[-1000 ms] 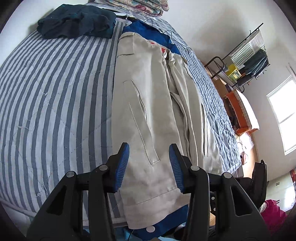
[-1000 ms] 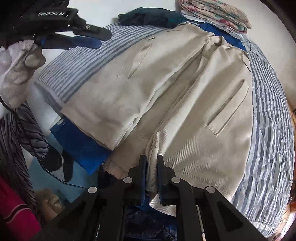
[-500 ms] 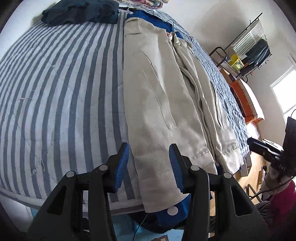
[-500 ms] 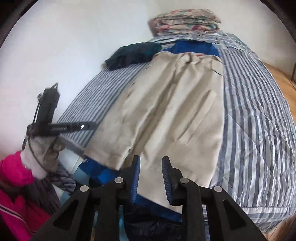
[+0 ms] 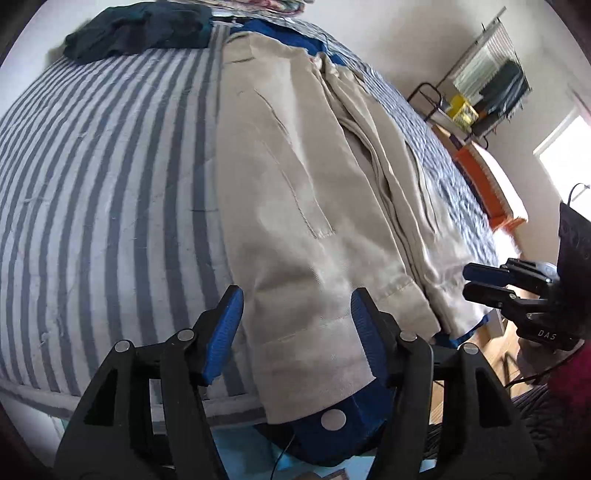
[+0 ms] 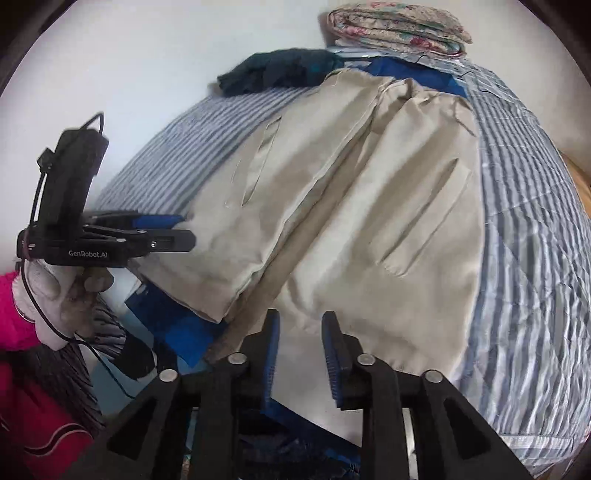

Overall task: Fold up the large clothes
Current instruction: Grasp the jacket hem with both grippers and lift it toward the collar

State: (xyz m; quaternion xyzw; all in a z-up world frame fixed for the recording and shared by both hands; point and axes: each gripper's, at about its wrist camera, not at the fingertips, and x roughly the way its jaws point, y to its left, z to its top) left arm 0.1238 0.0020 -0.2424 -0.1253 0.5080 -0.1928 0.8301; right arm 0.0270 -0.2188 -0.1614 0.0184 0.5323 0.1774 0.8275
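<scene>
Beige jacket (image 5: 295,192), folded lengthwise with its two halves laid side by side, is seen spread along the striped bedspread (image 5: 103,184), its near hem overhanging the bed's edge above a blue lining (image 5: 332,428). Largest in both views is the bedspread itself; only the left wrist view shows the room beyond its far side, where a clothes rack (image 5: 487,85) and a bright window (image 5: 565,155) are visible. A stack of folded floral quilts (image 6: 399,26) at the head of the bed is shown fully only in the right wrist view, while a dark teal garment (image 6: 280,70) beside the jacket's far end is seen in both. The left gripper (image 5: 295,325) is shown over the near hem of one half, its jaws opening wide with the cloth lying between them but not pressed by the blue pads. The right gripper (image 6: 299,347) is shown above the other half's hem, its jaws opening to a narrower gap, with fabric seen behind the gap and nothing clamped. Only the right wrist view shows the gloved hand (image 6: 62,299) that bears the left gripper, together with a pink sleeve (image 6: 14,310).
</scene>
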